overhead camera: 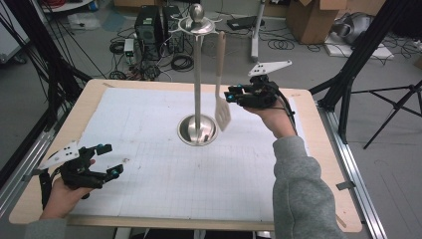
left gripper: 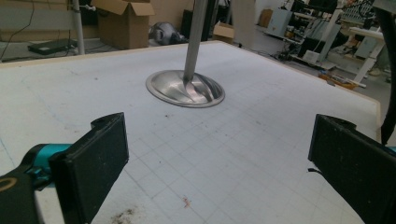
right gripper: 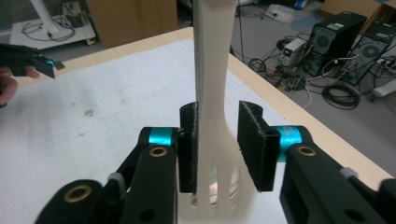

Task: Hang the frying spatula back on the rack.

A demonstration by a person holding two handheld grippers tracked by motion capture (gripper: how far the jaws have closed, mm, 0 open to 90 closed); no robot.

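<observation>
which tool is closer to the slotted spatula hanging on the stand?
Right. The right tool has its jaws either side of the pale slotted plastic spatula, one pad apart from it. The left tool sits near the table's front left corner, open.

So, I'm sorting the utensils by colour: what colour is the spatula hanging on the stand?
Cream-white spatula; clearest in the right gripper view.
</observation>
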